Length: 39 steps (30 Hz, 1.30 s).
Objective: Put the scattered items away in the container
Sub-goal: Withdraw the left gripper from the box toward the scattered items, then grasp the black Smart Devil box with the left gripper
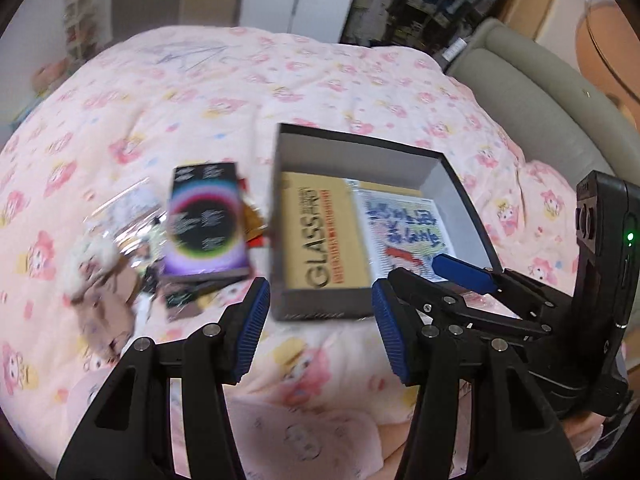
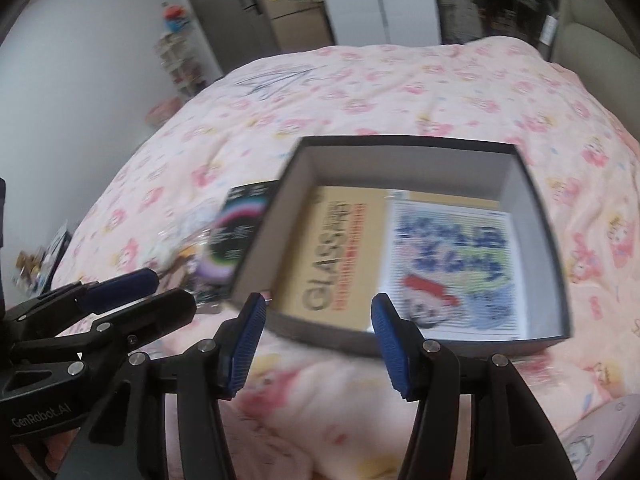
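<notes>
A dark grey open box (image 1: 320, 305) (image 2: 404, 162) lies on the bed. Inside it, a yellow "GLASS" package (image 1: 316, 236) (image 2: 336, 252) lies flat beside a printed cartoon card (image 1: 404, 232) (image 2: 452, 264). Left of the box a black booklet with a coloured ring (image 1: 206, 224) (image 2: 236, 236) rests on a pile with a plush toy (image 1: 96, 264) and clear plastic packets (image 1: 124, 212). My left gripper (image 1: 320, 332) (image 2: 160, 292) hangs open above the quilt, before the box's near wall, with nothing between its pads. My right gripper (image 2: 318, 344) (image 1: 432, 276) is open at the box's near edge, likewise empty.
The pink cartoon quilt (image 1: 320, 92) covers the whole bed. A grey padded headboard (image 1: 532, 92) runs along the right side. Shelves and a doorway stand beyond the far end of the bed. Small toys sit on the floor at the left (image 2: 36, 268).
</notes>
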### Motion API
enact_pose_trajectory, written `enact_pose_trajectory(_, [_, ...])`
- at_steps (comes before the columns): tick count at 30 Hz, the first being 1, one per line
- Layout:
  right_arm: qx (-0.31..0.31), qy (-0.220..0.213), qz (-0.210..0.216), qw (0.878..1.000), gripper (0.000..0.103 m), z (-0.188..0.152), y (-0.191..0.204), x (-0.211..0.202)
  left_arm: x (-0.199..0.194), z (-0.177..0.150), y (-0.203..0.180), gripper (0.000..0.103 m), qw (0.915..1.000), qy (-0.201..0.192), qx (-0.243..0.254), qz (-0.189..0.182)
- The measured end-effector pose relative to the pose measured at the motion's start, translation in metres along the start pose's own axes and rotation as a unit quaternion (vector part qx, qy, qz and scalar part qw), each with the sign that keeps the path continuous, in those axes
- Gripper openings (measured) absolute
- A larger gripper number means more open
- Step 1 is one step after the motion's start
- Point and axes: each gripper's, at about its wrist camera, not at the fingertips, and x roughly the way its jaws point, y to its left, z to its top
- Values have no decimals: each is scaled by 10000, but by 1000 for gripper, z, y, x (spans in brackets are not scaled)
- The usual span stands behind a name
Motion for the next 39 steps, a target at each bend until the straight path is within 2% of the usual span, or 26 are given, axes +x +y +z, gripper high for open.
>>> enact_pose_trajectory(4, [-277,140,189,9993,52,0,33,13,-9,-8,33,52,9995,-10,-267,148])
enact_pose_trajectory(7, [-380,210,340,9985,52,-1,54,25,-9,-13,61,52,9980,6,-631,18])
enact_pose_trajectory(9, [-418,248,439,9979,52,0,64,34,-3,-16,78,52,9957,13,-921,-114])
enact_pose_trajectory(11, [-467,266,525,9972,52,2,69,41,7,-16,96,52,9925,39,-1216,-84])
enact_pose_trajectory(13, [-457,258,448,9976,52,6,70,50,22,-15,114,52,9876,124,-1562,-115])
enact_pose_trajectory(17, [-609,309,291,9972,47,18,72,70,69,-7,154,52,9673,433,-2467,-398])
enact_pose_trajectory(20, [-675,492,391,9957,42,28,76,90,101,-2,174,52,9539,673,-2912,-283])
enact_pose_trajectory(23, [-753,551,462,9946,38,36,82,102,130,-8,187,51,9320,1022,-3413,-671])
enact_pose_trajectory(25, [-774,520,380,9949,37,39,82,106,141,-13,190,51,9237,1130,-3571,-806])
enact_pose_trajectory(29, [-695,473,294,9960,38,38,78,108,150,-15,193,51,9140,996,-3828,-900])
enact_pose_trajectory(33, [-608,506,434,9959,37,37,74,108,160,-20,200,49,8949,763,-4270,-1048])
enact_pose_trajectory(34, [-621,513,449,9957,37,37,75,108,161,-21,202,41,8914,732,-4360,-1000])
enact_pose_trajectory(36, [-610,557,546,9951,37,36,76,109,158,-22,204,22,8921,595,-4398,-848])
enact_pose_trajectory(37, [-573,600,606,9947,37,36,76,111,151,-22,204,3,8933,463,-4397,-809])
enact_pose_trajectory(39, [-522,665,678,9941,37,36,76,113,134,-19,203,0,9024,254,-4263,-582])
